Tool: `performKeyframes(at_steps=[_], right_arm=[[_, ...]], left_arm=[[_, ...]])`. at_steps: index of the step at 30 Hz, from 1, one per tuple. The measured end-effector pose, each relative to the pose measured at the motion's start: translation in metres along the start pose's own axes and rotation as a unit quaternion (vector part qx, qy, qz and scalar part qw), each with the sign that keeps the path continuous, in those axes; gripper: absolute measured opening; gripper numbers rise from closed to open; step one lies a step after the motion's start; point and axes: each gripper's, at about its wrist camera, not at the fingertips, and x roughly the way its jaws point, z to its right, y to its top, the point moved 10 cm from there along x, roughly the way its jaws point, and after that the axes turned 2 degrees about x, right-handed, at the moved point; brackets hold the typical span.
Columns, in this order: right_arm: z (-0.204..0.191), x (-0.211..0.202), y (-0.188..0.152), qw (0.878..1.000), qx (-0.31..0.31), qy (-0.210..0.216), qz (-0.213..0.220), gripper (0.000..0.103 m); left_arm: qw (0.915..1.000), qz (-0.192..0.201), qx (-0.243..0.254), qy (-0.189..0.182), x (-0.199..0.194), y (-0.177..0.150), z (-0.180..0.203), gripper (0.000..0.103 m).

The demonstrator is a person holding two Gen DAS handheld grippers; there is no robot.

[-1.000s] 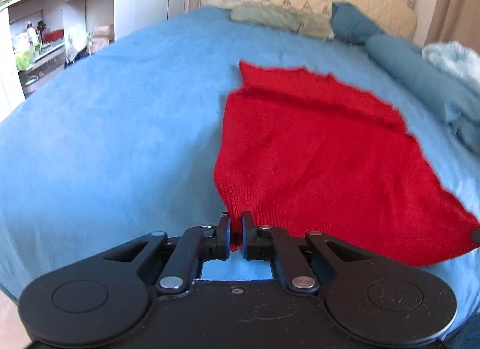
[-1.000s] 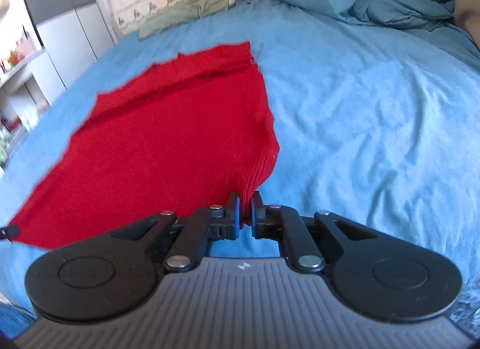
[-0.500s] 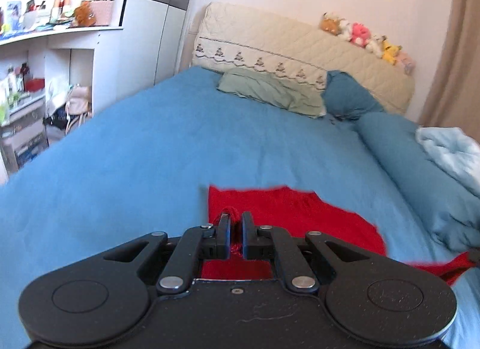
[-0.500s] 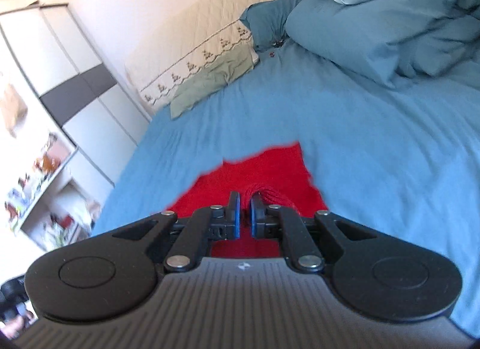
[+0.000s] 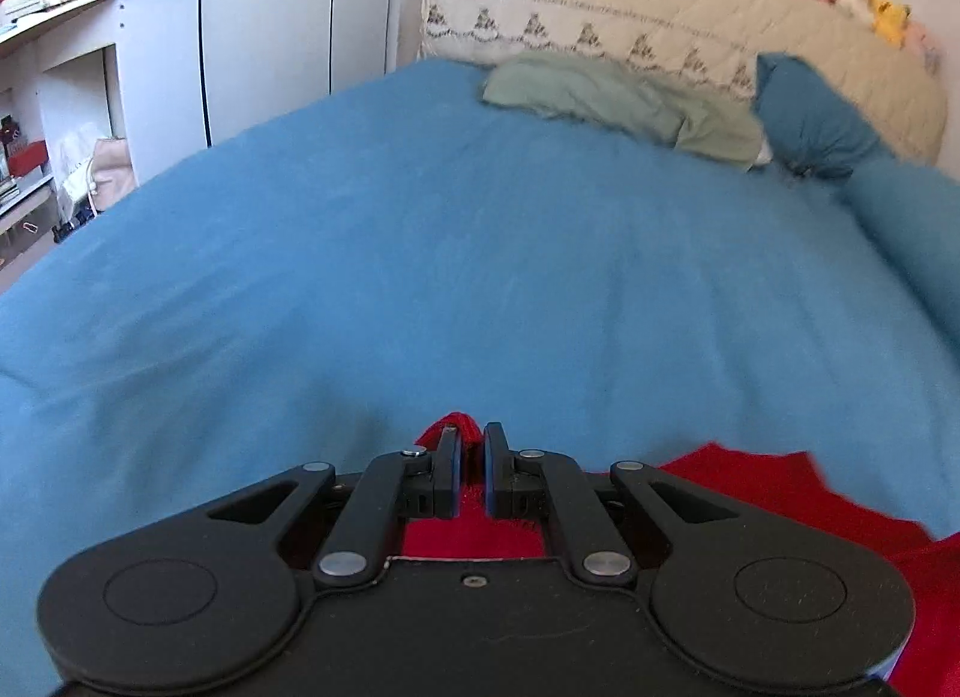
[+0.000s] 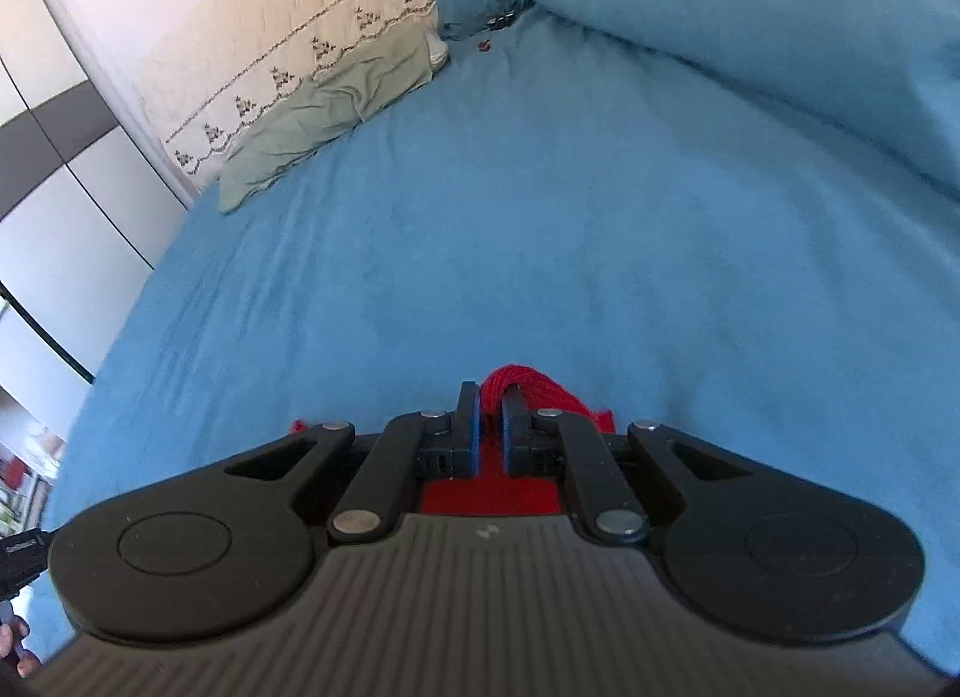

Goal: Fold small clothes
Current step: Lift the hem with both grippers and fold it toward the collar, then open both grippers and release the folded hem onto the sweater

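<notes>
A red knitted garment lies on the blue bed sheet. My left gripper is shut on one corner of it, and red knit bunches up between the jaws. Most of the garment is hidden under the gripper body; a strip shows to the right. My right gripper is shut on another corner of the red garment, which bunches above the fingertips. Both grippers are low over the sheet.
A green pillow and a blue pillow lie at the quilted headboard. A blue duvet is heaped on the right. White shelves and a wardrobe stand left of the bed.
Both grippers carried the held corners forward across the bed toward the headboard. The garment that lay spread out ahead has passed out of sight beneath the grippers.
</notes>
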Motion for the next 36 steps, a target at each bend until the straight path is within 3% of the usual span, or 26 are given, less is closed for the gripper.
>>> performKeyframes(at_steps=[7, 8, 9, 10, 11, 14, 17, 19, 23, 26, 29, 33, 36], right_arm=[[0.005, 0.056, -0.002, 0.999, -0.012, -0.026, -0.029, 0.025], [0.004, 0.059, -0.001, 0.999, -0.017, -0.03, -0.031, 0.039], [0.003, 0.058, 0.001, 0.999, -0.023, -0.036, -0.029, 0.055], [0.002, 0.055, 0.004, 0.998, -0.034, -0.045, -0.027, 0.089], [0.001, 0.048, 0.006, 0.997, -0.047, -0.056, -0.018, 0.103], [-0.014, 0.008, 0.006, 0.993, -0.11, -0.04, 0.016, 0.103], [-0.03, -0.022, -0.017, 0.988, -0.151, -0.013, -0.001, 0.103], [-0.037, -0.035, -0.041, 0.986, -0.164, 0.003, -0.017, 0.103], [-0.045, -0.042, -0.09, 0.981, -0.185, 0.006, -0.054, 0.103], [-0.041, -0.038, -0.119, 0.978, -0.192, -0.001, -0.078, 0.103], [-0.012, -0.028, -0.143, 0.977, -0.182, -0.029, -0.11, 0.103], [0.009, -0.021, -0.144, 0.981, -0.16, -0.027, -0.104, 0.103], [0.006, -0.026, -0.15, 0.977, -0.181, -0.033, -0.11, 0.103]], left_arm=[[0.998, -0.038, -0.05, 0.0, 0.039, 0.002, -0.008, 0.01], [0.9975, -0.039, -0.059, -0.002, 0.037, 0.004, -0.011, 0.026], [0.9973, -0.038, -0.063, -0.002, 0.028, 0.005, -0.013, 0.055], [0.9977, -0.033, -0.059, 0.0, 0.02, 0.007, -0.015, 0.066], [0.9987, -0.02, -0.047, 0.007, 0.007, 0.01, -0.018, 0.075], [0.9999, 0.005, 0.009, -0.004, -0.034, 0.011, -0.017, 0.077], [0.9984, 0.009, 0.043, -0.036, -0.08, -0.017, -0.013, 0.097], [0.9958, -0.007, 0.06, -0.069, -0.097, -0.048, -0.004, 0.097], [0.9906, -0.05, 0.106, -0.071, -0.096, -0.106, 0.001, 0.098], [0.99, -0.078, 0.103, -0.057, -0.086, -0.136, -0.012, 0.097], [0.9885, -0.107, 0.098, -0.043, -0.076, -0.157, -0.028, 0.101], [0.9867, -0.119, 0.1, -0.045, -0.07, -0.155, -0.028, 0.103], [0.9851, -0.13, 0.106, -0.038, -0.069, -0.149, -0.024, 0.103]])
